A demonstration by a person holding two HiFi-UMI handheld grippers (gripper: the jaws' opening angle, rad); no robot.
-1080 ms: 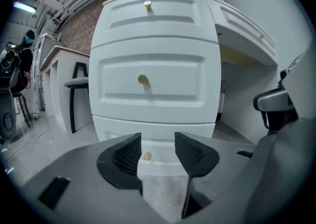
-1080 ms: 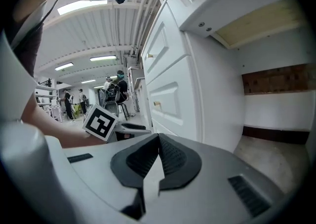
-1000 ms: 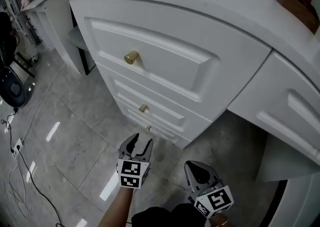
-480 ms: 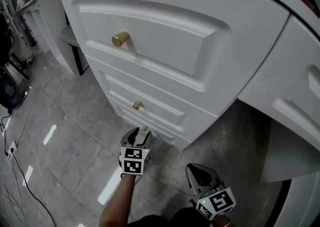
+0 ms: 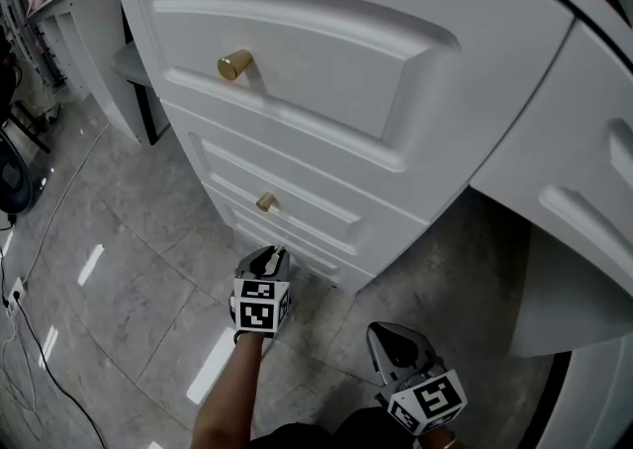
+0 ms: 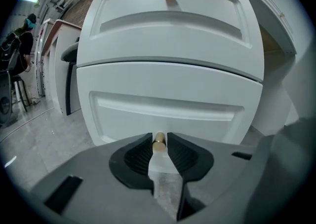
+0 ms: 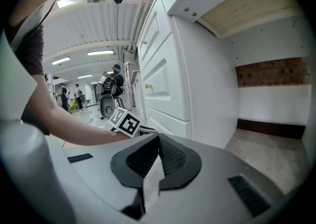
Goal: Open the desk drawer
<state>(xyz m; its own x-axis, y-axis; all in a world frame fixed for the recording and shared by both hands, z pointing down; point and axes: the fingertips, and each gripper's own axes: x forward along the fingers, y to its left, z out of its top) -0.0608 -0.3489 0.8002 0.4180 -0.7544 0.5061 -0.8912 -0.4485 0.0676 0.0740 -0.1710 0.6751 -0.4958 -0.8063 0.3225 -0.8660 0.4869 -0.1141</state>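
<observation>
The white desk pedestal (image 5: 326, 71) has three stacked drawers with brass knobs: a top knob (image 5: 233, 64), a middle knob (image 5: 265, 203), and the bottom drawer's knob (image 6: 159, 142). My left gripper (image 6: 159, 141) is low at the bottom drawer (image 6: 163, 109). Its jaws are closing, with that small knob between the fingertips and both pads against its sides. In the head view the left gripper (image 5: 270, 258) hides this knob. My right gripper (image 5: 394, 340) hangs back over the floor, shut and empty; the right gripper view shows its pads (image 7: 165, 154) touching at the tips.
Right of the pedestal is the dark kneehole (image 5: 475, 269) under the desk top. Grey marble floor (image 5: 148, 279) lies below, with a black cable (image 5: 30, 328) and a dark round object (image 5: 10, 180) at far left. People (image 7: 114, 77) stand far off in the room.
The left gripper dropped from in front of the lower drawers down to the bottom knob, and its jaws narrowed round it. The right gripper sank slightly.
</observation>
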